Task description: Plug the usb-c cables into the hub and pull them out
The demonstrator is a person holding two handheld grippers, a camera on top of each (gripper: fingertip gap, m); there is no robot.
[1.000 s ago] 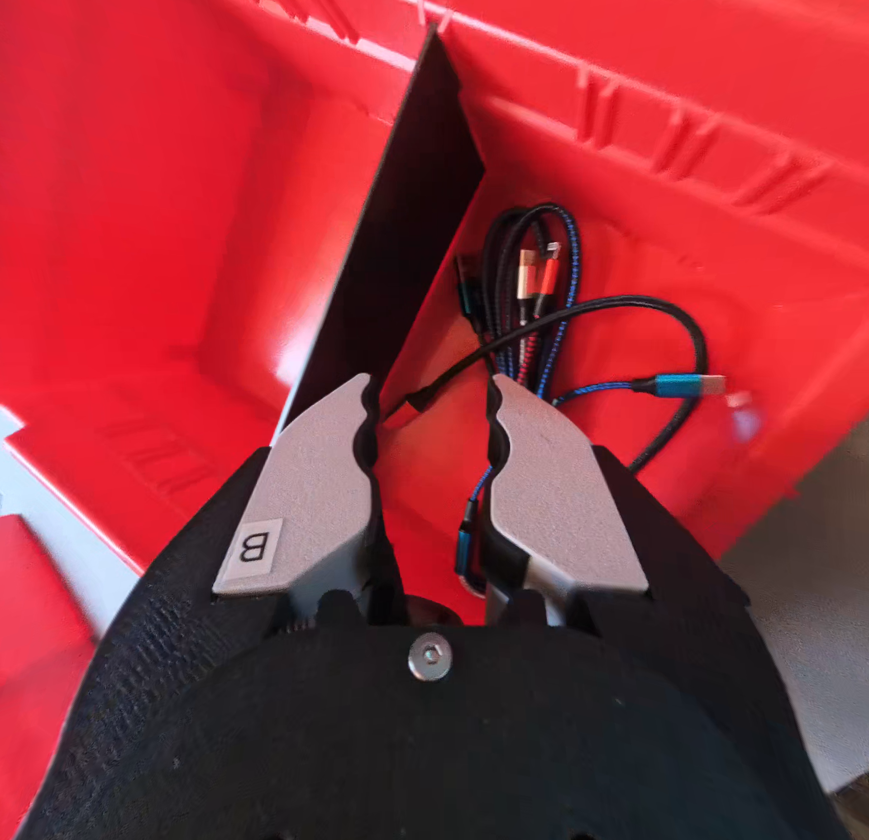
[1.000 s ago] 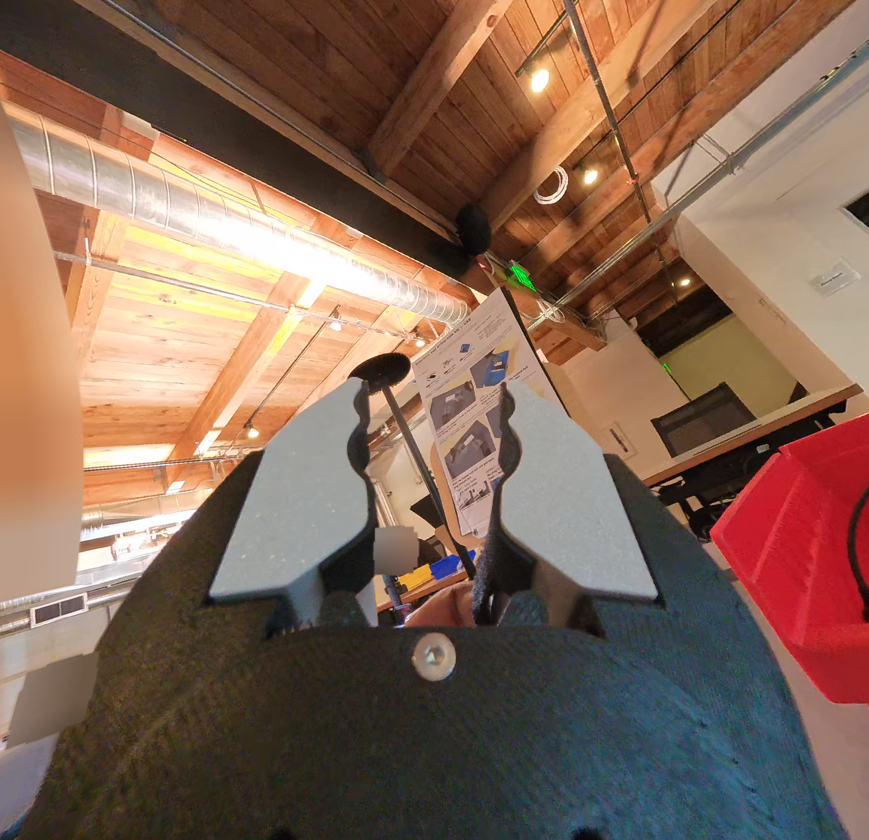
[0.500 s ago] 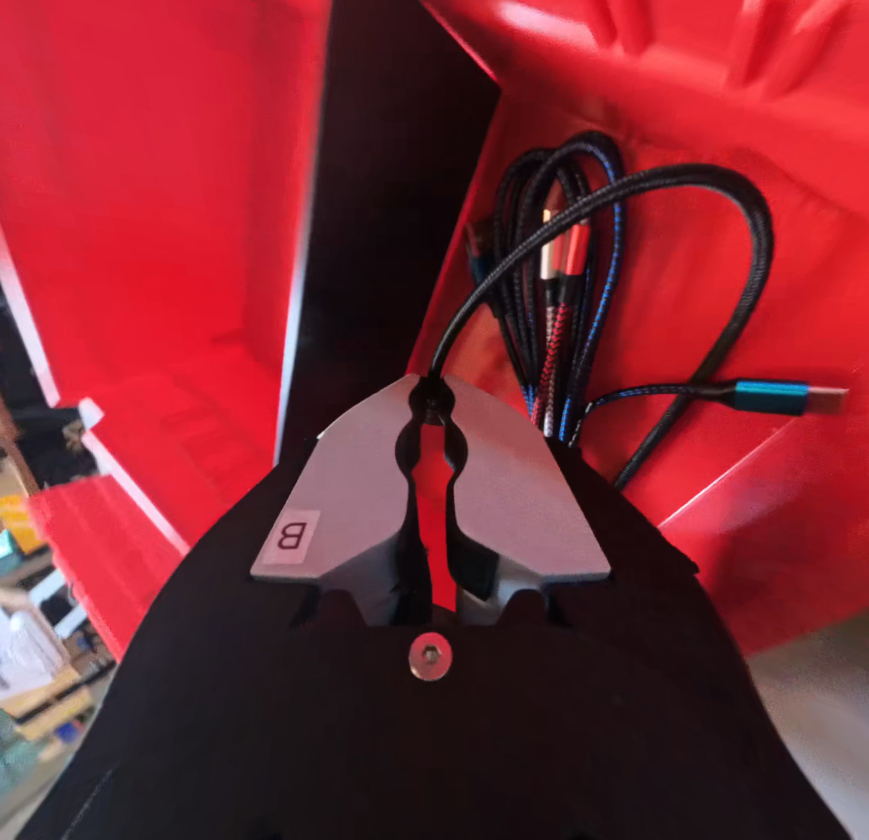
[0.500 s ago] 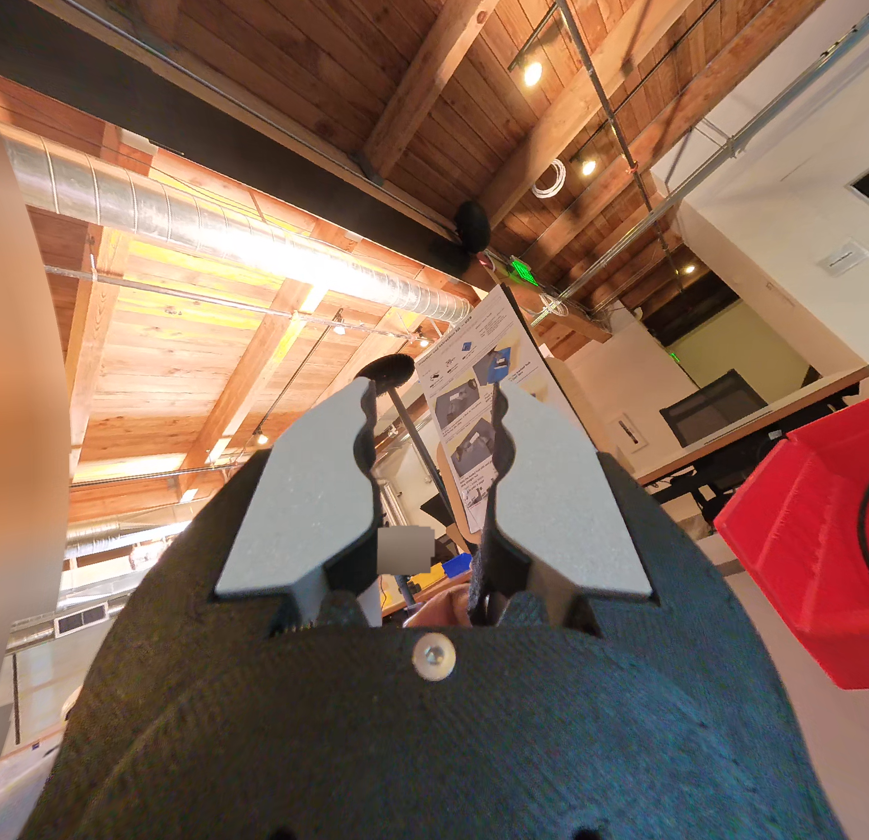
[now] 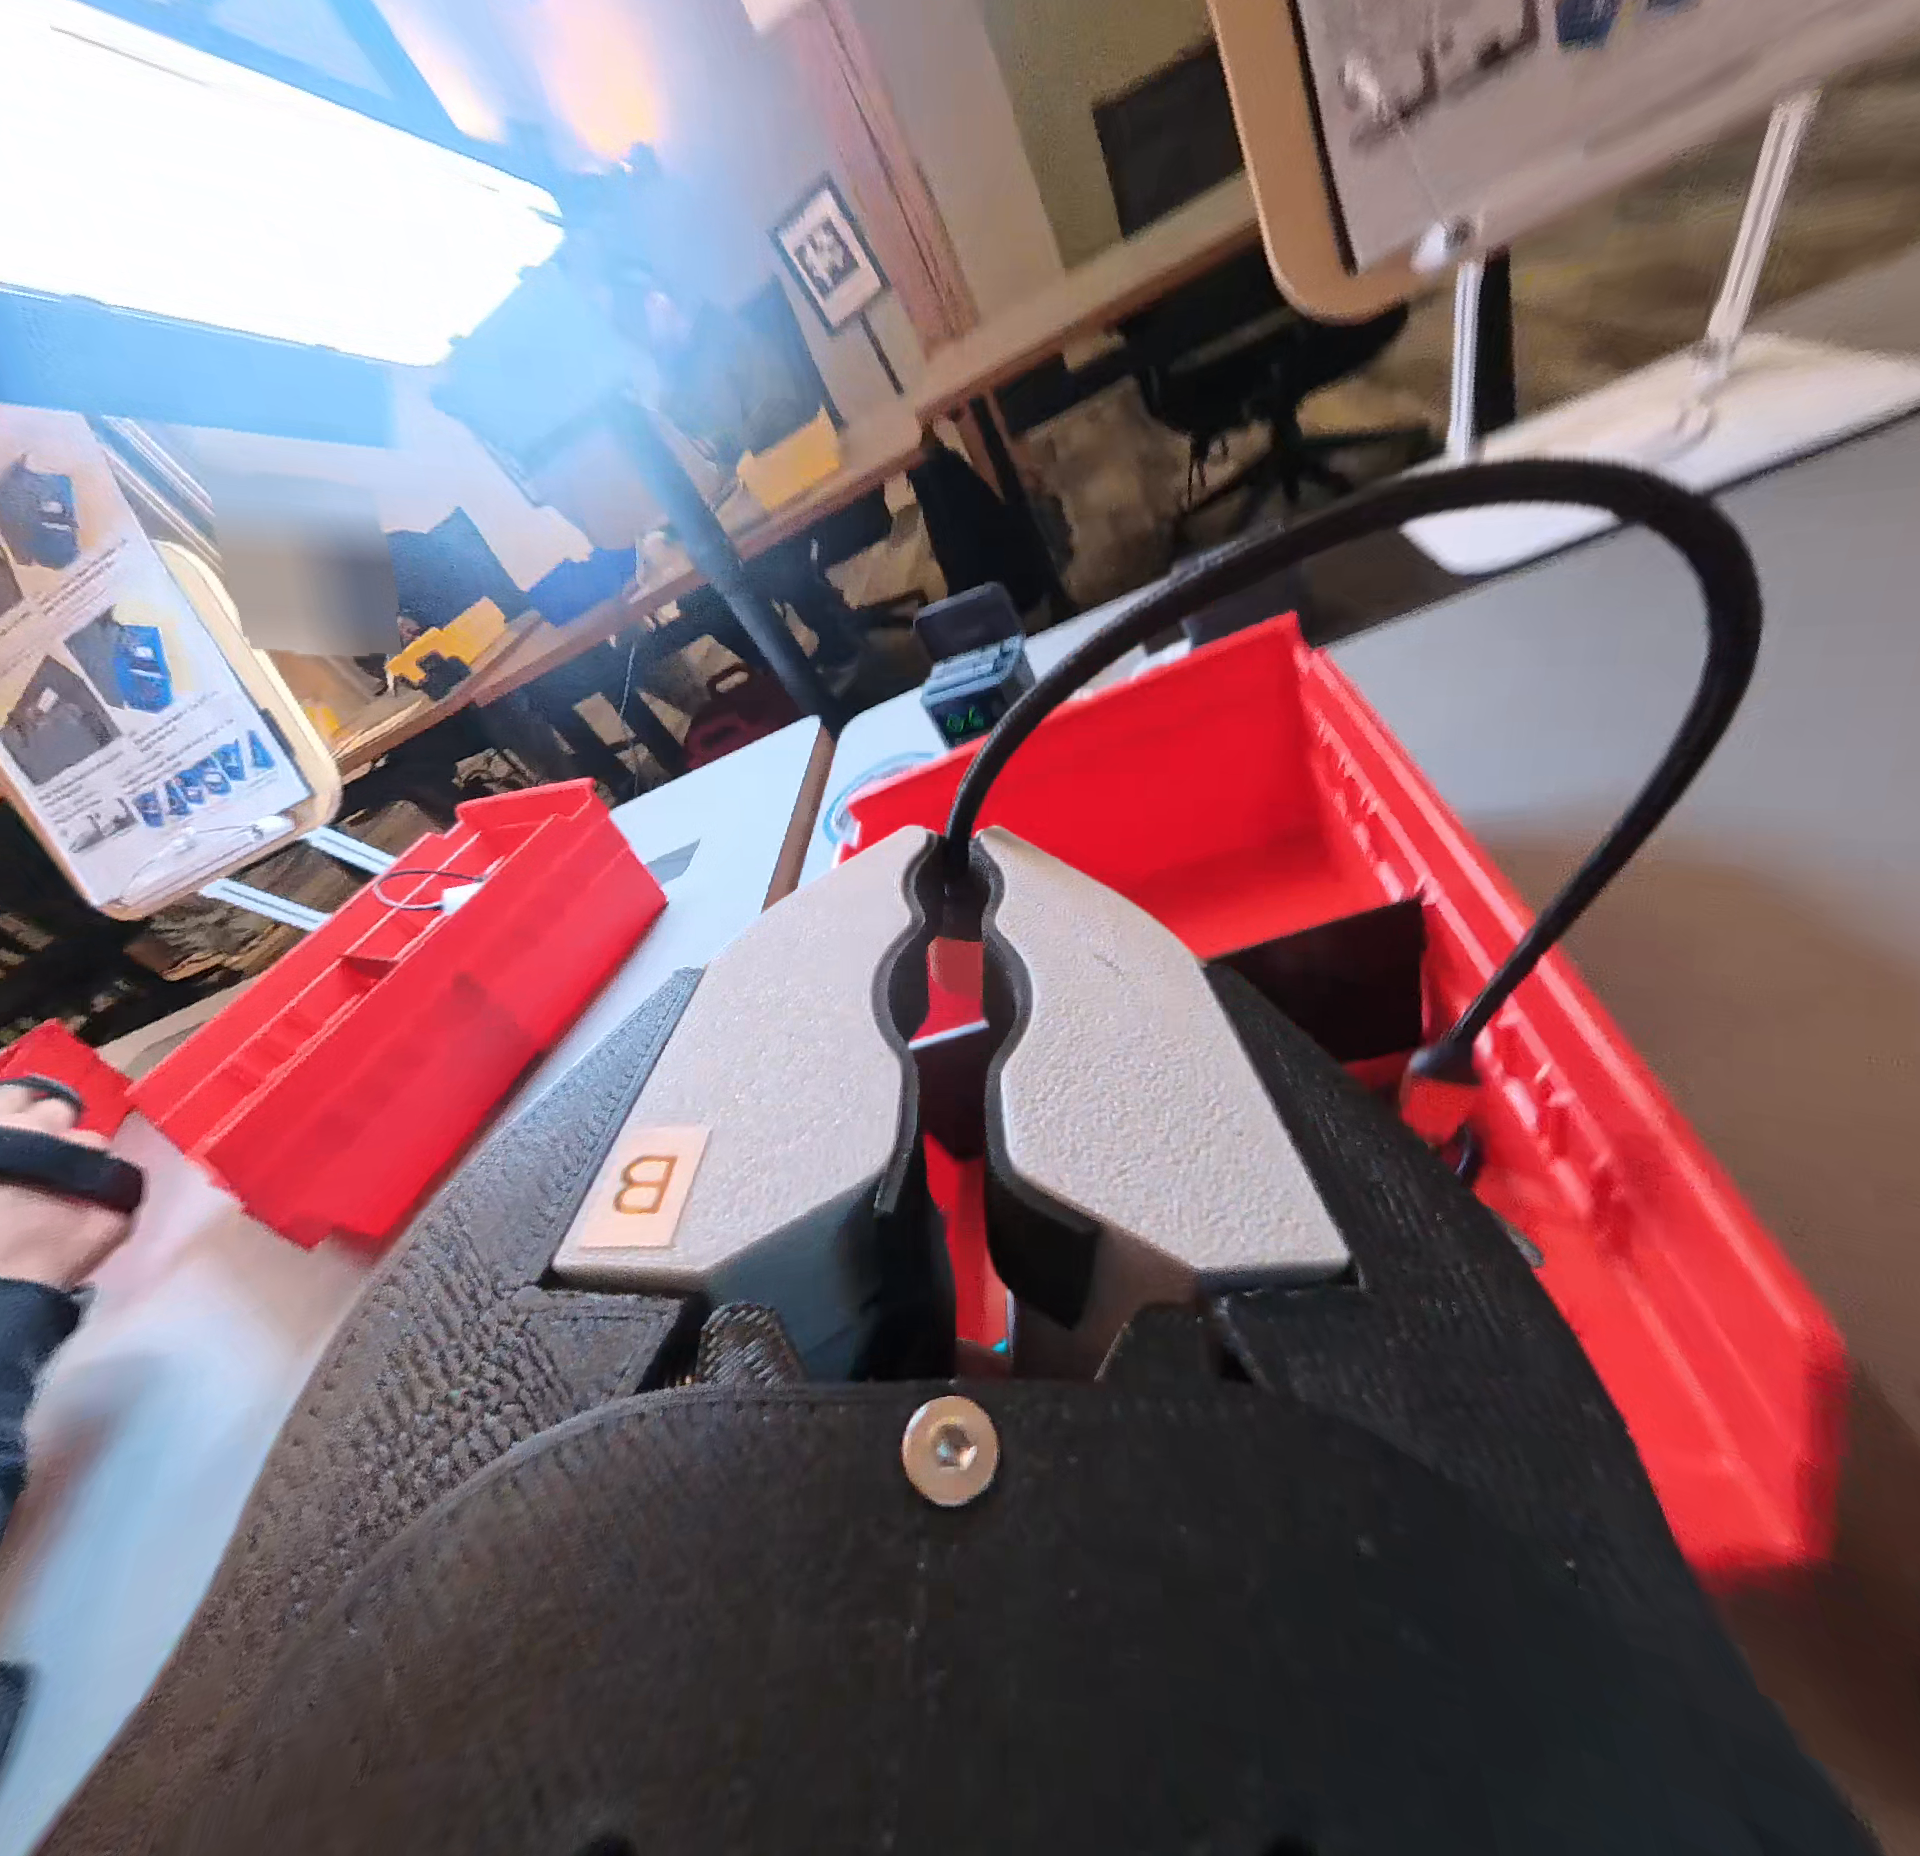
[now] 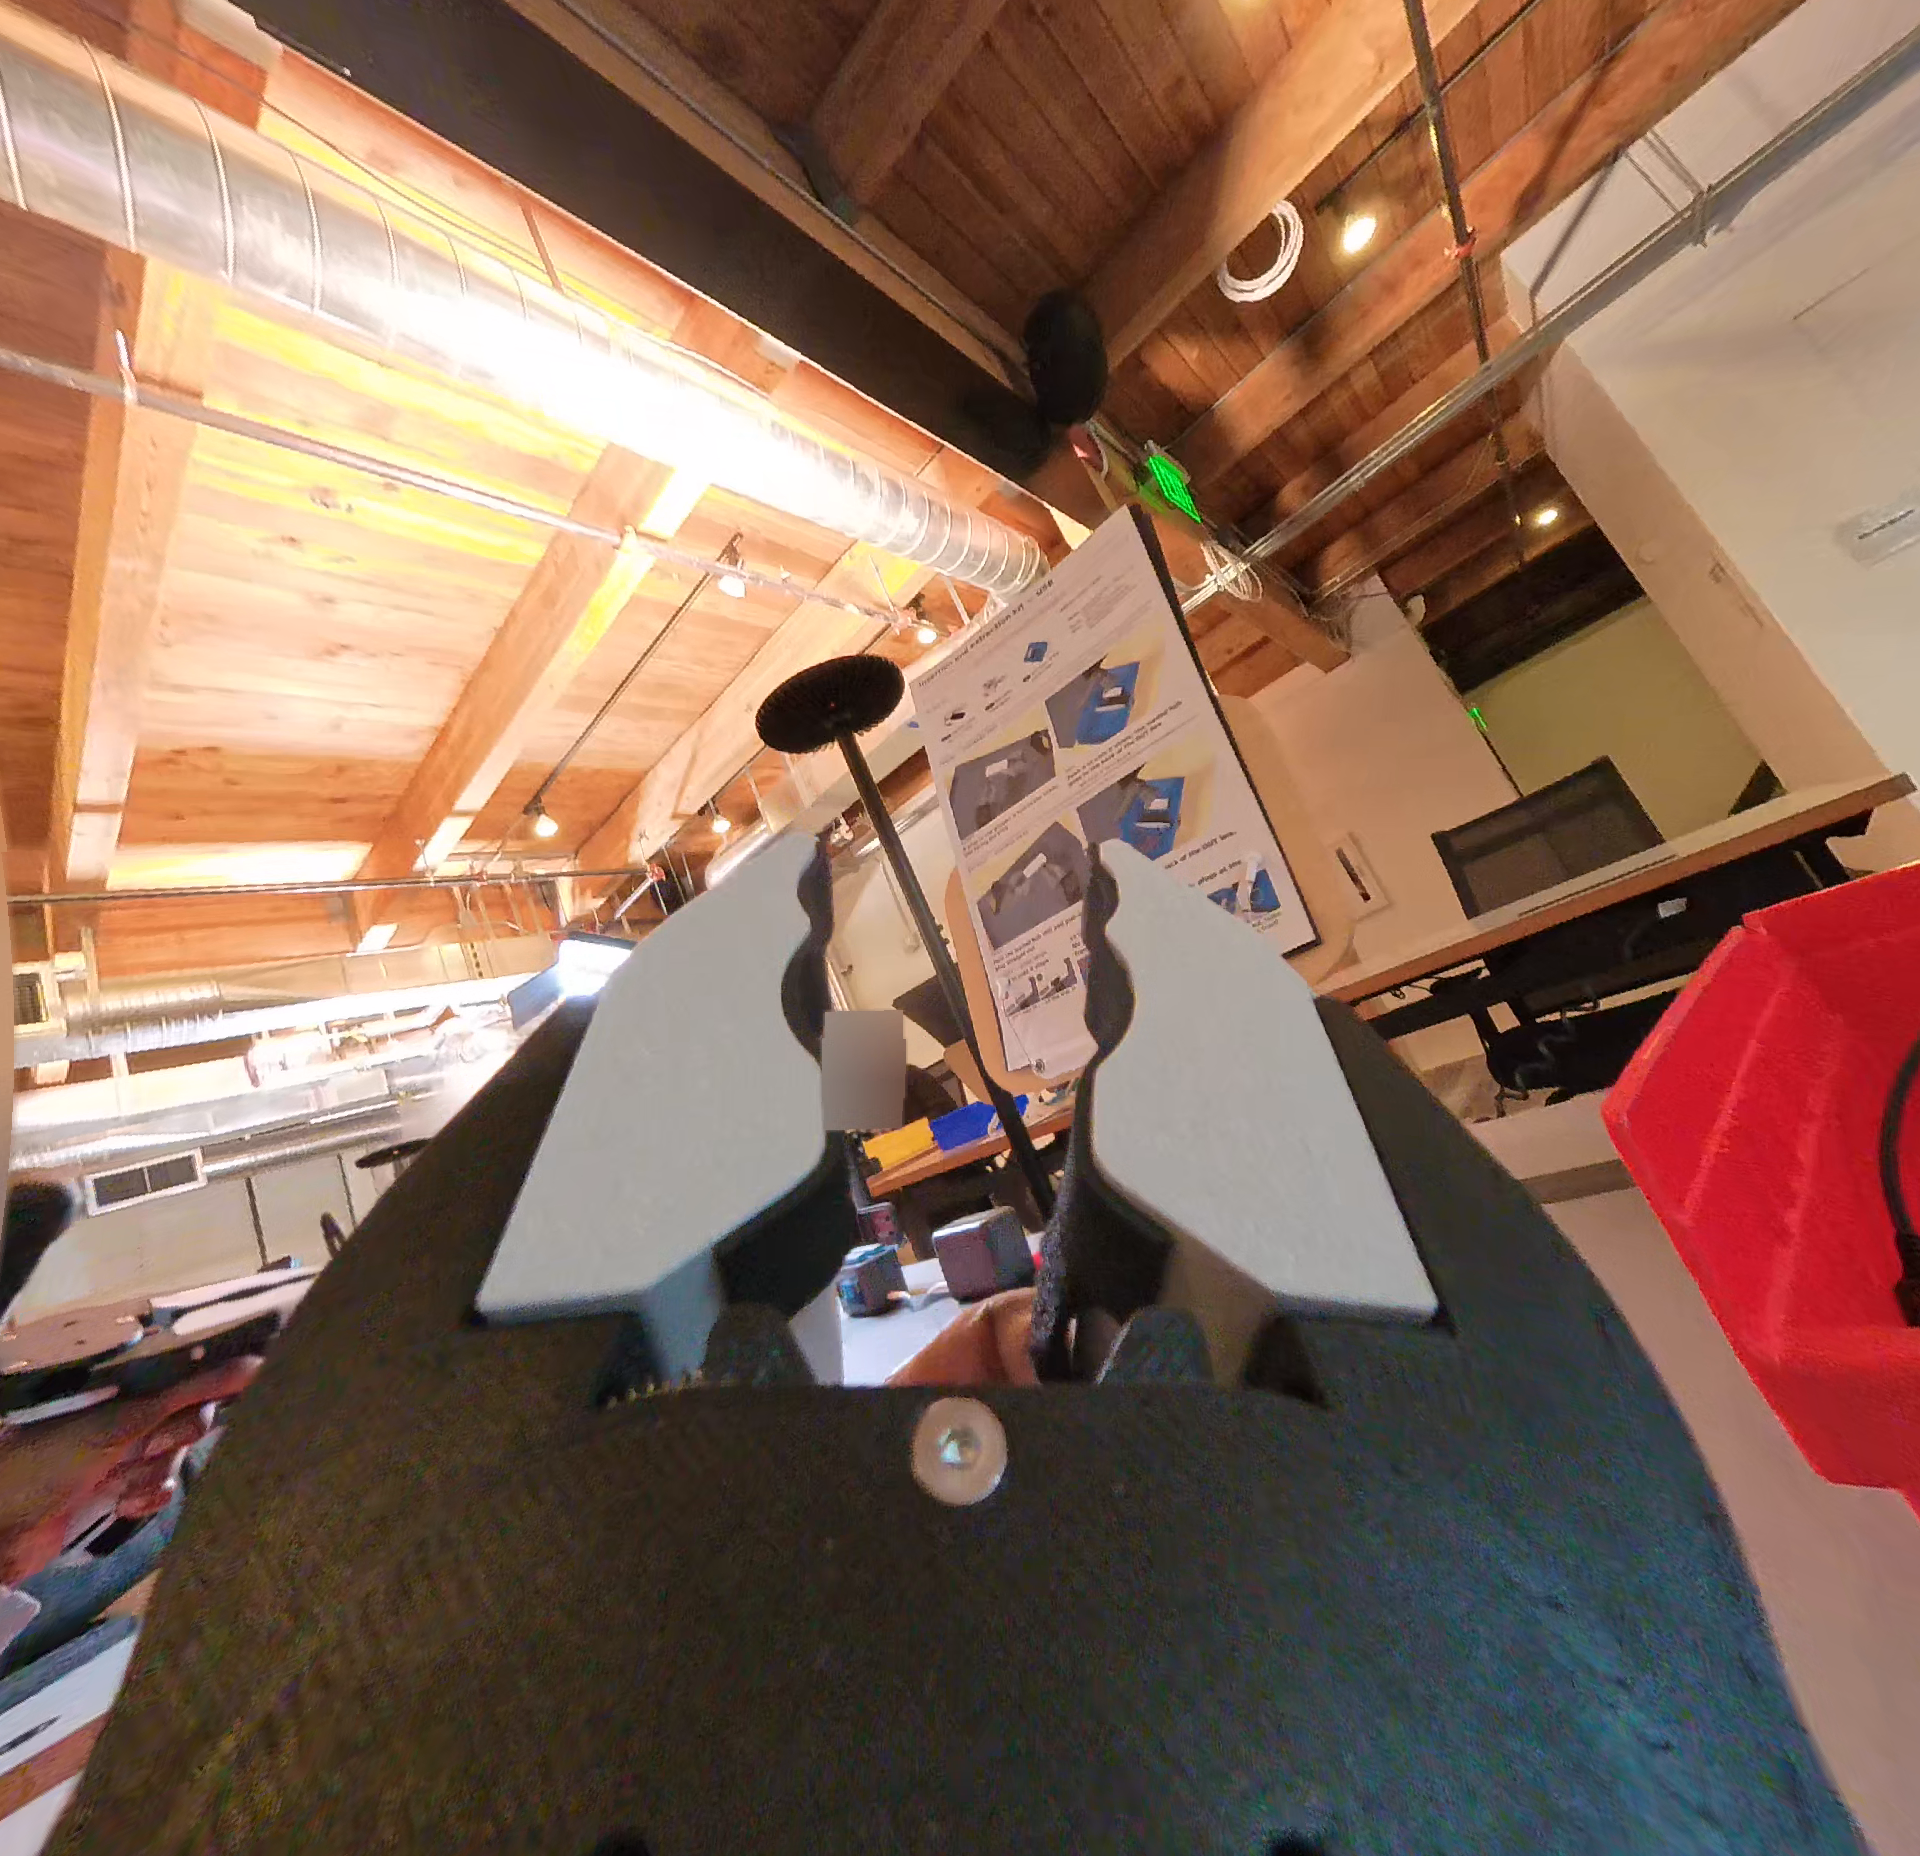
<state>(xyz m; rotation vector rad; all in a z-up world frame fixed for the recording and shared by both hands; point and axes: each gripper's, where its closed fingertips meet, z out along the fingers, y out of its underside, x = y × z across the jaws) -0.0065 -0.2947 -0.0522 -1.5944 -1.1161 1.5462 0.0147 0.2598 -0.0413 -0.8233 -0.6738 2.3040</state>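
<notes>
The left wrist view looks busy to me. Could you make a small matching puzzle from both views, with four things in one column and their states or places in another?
Things:
1. left gripper
2. right gripper
3. black cable
4. big red bin

States or places:
A. open, holding nothing
B. arches up over the bin
C. shut on the cable
D. stands on the grey table, black divider inside

Pairs: 1-C, 2-A, 3-B, 4-D

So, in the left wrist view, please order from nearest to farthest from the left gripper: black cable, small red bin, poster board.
From the left gripper:
1. black cable, pinched at its tips, looping right.
2. small red bin, left.
3. poster board, far left, beyond it.
</notes>
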